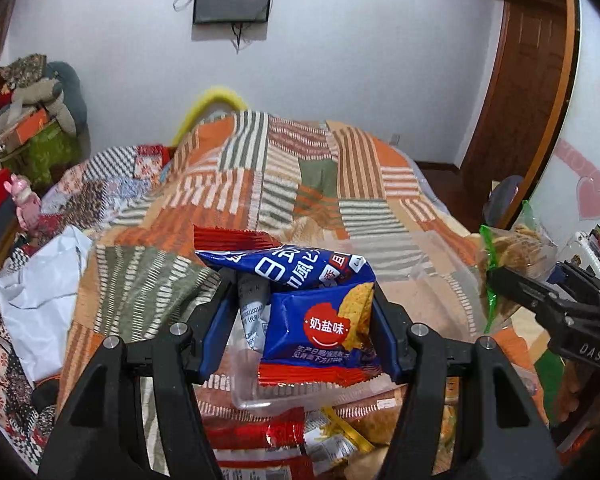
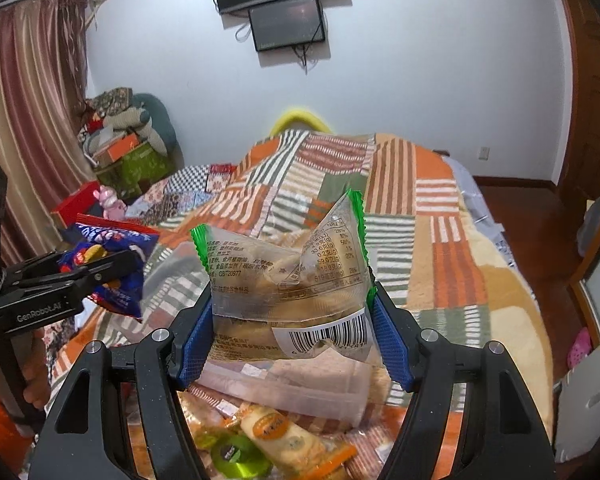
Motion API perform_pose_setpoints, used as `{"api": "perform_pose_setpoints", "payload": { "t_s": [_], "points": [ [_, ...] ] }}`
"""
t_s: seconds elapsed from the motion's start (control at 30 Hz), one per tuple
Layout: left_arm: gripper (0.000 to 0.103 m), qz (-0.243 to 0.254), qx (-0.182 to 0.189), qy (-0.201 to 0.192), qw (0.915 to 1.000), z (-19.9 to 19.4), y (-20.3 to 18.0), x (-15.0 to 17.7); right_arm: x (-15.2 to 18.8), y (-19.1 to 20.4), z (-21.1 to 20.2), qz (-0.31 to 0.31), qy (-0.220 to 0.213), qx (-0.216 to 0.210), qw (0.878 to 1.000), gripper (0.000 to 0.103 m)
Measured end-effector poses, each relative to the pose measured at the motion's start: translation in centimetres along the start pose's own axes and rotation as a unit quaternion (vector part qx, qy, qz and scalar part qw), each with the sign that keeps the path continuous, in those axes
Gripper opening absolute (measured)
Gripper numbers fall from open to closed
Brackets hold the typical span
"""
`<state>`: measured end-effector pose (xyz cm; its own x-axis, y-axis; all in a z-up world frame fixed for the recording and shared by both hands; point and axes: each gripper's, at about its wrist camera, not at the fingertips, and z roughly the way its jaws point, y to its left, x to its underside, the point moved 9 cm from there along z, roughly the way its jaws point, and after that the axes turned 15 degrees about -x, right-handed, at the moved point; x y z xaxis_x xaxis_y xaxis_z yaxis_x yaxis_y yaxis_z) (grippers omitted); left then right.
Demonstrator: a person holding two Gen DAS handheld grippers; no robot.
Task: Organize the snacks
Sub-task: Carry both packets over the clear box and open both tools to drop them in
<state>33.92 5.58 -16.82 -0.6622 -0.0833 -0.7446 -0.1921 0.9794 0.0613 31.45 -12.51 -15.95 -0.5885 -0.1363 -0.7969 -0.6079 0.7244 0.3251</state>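
left gripper [image 1: 304,320] clamps blue packet [image 1: 320,332] | right gripper [image 2: 292,320] clamps clear packet [image 2: 288,280]

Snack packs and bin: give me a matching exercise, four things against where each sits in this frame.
Things:
1. blue pack
2. clear pack
3. bin
4. blanket

Places:
A. over the bed
B. in the right gripper
C. on the blanket, under both held packs
D. in the left gripper

Pairs: 1-D, 2-B, 3-C, 4-A
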Motion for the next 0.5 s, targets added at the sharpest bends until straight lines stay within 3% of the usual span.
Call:
{"api": "perform_pose_setpoints", "payload": {
  "t_s": [0.23,0.5],
  "points": [
    [0.061,-0.002,0.014,0.062,0.9979,4.1,0.1,1.2,0.8,-0.3,3.1,-0.004,0.056,-0.004,0.998,0.068],
    [0.061,0.009,0.016,0.08,0.9966,4.7,-0.7,2.0,2.3,-0.5,5.0,-0.004,0.11,0.0,0.994,0.071]
  ]
}}
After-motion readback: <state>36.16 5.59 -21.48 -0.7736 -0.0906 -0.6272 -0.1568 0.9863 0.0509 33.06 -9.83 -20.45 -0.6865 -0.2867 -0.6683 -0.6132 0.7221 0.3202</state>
